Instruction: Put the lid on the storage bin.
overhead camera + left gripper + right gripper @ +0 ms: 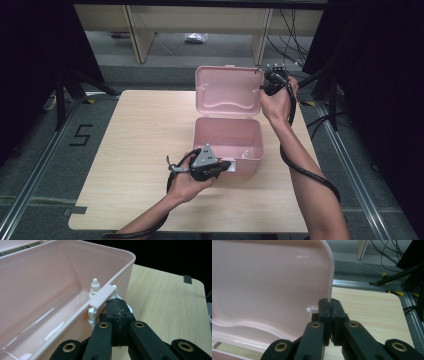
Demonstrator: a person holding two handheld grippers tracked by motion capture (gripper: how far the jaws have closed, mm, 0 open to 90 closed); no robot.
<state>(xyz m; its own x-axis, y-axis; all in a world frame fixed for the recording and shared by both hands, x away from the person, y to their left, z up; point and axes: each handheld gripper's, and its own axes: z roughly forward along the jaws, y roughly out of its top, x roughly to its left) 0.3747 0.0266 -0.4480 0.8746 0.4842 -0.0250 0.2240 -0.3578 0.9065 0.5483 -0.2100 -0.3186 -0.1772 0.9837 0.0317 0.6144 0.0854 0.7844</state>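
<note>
Pink box (227,137) sits open on the counter (140,150) (a small white bottle (95,287) inside). Left hand-held gripper (117,306) is clamped on its white front latch (93,315); right hand-held gripper (330,305) pinches the raised lid (274,285) by its edge.

Black tongs (119,312) with brass rivets, grey three-cornered plate (204,156), black cables (310,175)

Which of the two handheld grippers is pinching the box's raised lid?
The right gripper: its jaws are shut on the side edge of the upright pink lid. The left gripper sits low, at the white front latch of the box.
</note>
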